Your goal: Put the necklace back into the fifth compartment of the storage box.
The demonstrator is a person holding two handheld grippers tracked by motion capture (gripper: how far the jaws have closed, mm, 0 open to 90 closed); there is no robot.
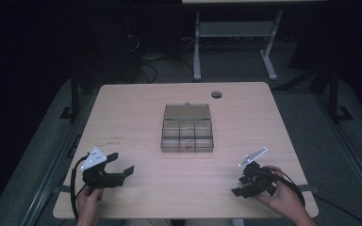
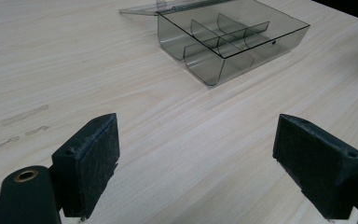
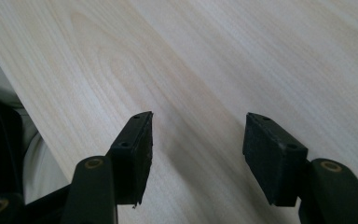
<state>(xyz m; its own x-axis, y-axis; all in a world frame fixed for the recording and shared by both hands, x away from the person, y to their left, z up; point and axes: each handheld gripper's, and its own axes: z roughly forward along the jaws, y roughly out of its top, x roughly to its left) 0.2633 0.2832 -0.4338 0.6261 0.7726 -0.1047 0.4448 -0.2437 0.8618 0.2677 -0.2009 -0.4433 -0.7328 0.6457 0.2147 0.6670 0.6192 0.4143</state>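
Note:
A clear smoky plastic organiser box lies in the middle of the light wooden table, its lid folded open behind it. A small orange item sits in a front compartment. My left gripper rests at the table's near left, held by a hand, its jaws open and empty. The left gripper view faces the box across bare wood between its wide-apart pads. My right gripper sits at the near right in the other hand, open, with only bare wood between its pads.
A round cable hole lies near the table's far edge. Beyond the table are a white desk frame and cables on a dark floor. The table's near edge runs close to the right gripper, with pale cloth below it.

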